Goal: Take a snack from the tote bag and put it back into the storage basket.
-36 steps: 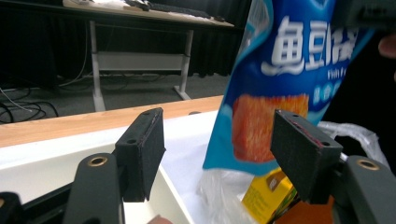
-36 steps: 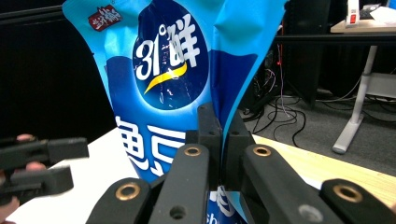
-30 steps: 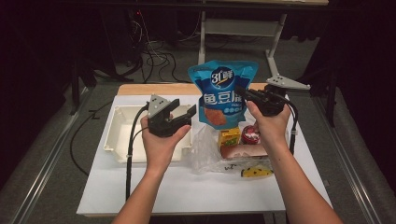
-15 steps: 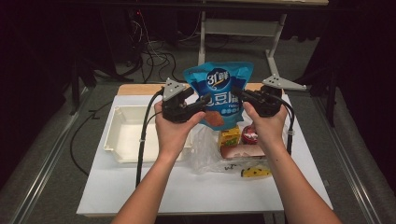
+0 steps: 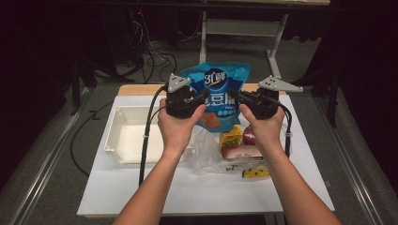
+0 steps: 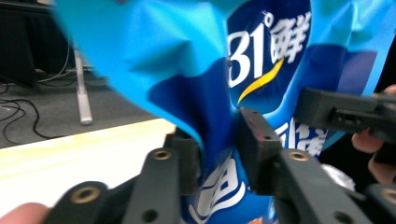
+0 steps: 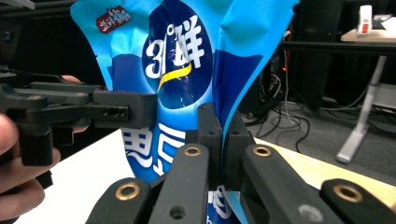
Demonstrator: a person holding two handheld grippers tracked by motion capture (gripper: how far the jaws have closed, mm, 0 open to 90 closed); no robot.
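A blue snack bag (image 5: 220,101) with white lettering hangs upright above the middle of the table, held from both sides. My left gripper (image 5: 204,96) is at its left edge. In the left gripper view its jaws have just been closing, and its pads (image 6: 254,140) pinch a creased fold of the bag (image 6: 187,70). My right gripper (image 5: 233,93) is shut on the bag's right edge. In the right gripper view the right gripper (image 7: 219,135) clamps the thin edge of the bag (image 7: 173,56), and the left gripper (image 7: 126,109) shows across from it.
An empty white tray (image 5: 126,136) sits at the left of the white table (image 5: 187,192). Below the raised bag lies a clear plastic bag (image 5: 209,154) with several small snack packets, and a yellow packet (image 5: 256,172) lies nearer the front. Cables trail from both grippers.
My left gripper moved up and right from above the tray to the bag's left edge and closed on it. The right gripper kept the bag held up in place.
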